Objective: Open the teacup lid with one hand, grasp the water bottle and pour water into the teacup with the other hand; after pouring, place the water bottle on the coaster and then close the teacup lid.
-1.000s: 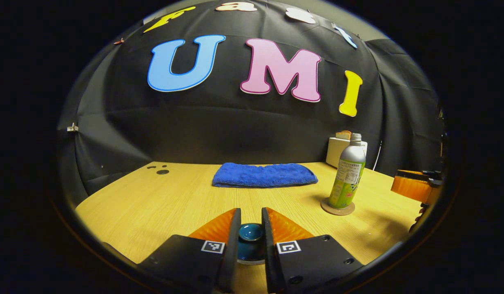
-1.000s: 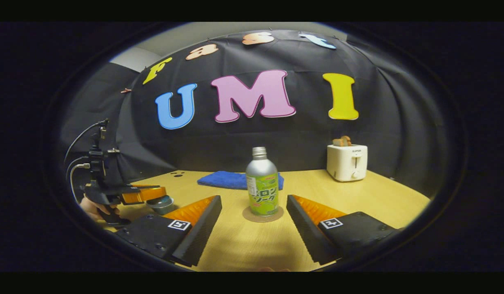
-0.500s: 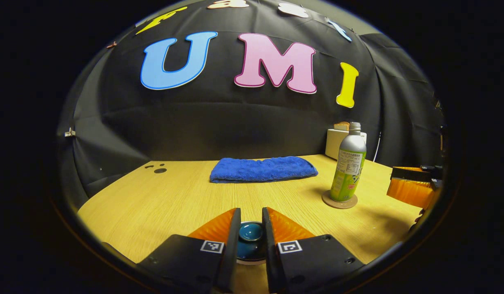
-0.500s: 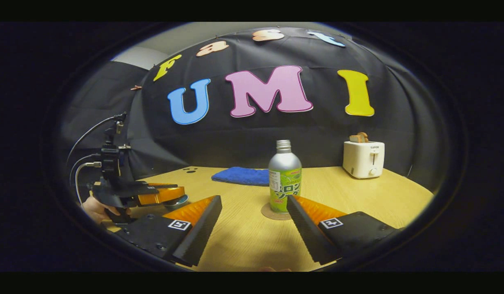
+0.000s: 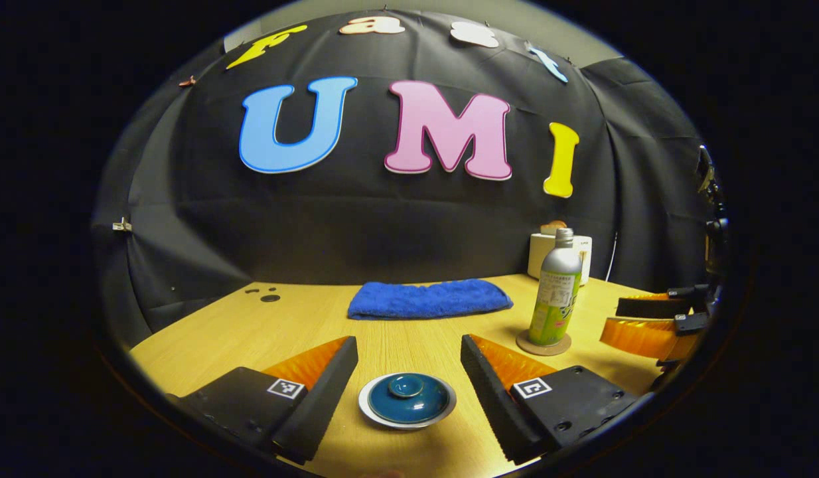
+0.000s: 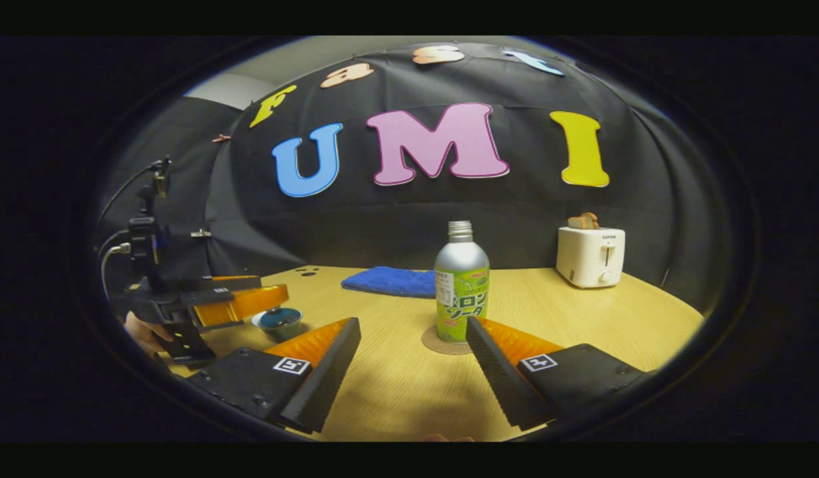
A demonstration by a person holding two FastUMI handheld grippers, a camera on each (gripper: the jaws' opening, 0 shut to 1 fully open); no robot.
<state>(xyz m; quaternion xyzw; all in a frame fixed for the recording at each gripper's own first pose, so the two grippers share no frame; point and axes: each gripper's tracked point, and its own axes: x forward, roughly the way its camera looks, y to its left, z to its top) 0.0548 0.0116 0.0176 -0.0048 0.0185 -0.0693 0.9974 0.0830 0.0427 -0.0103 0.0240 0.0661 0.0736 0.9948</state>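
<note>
Desk (image 5: 250, 332) surface of pale wood grain carries every item, and positions below are referenced to the water bottle (image 6: 461, 282). Toaster (image 6: 590, 255), white, stands behind and to the right of the bottle, near the black cloth wall. Folded blue towel (image 5: 429, 298) lies behind and to the left of the bottle. Left tongs (image 5: 409, 372) are open, fingers spread on either side of the teacup lid (image 5: 407, 399) without touching it. Right tongs (image 6: 413, 362) are open and empty, with the bottle seen between the fingers, farther back and not touched. Bottle stands upright on the round coaster (image 6: 443, 342). Teacup (image 6: 279, 321), with the blue lid seated on it, sits on the desk well to the left of the bottle.
</note>
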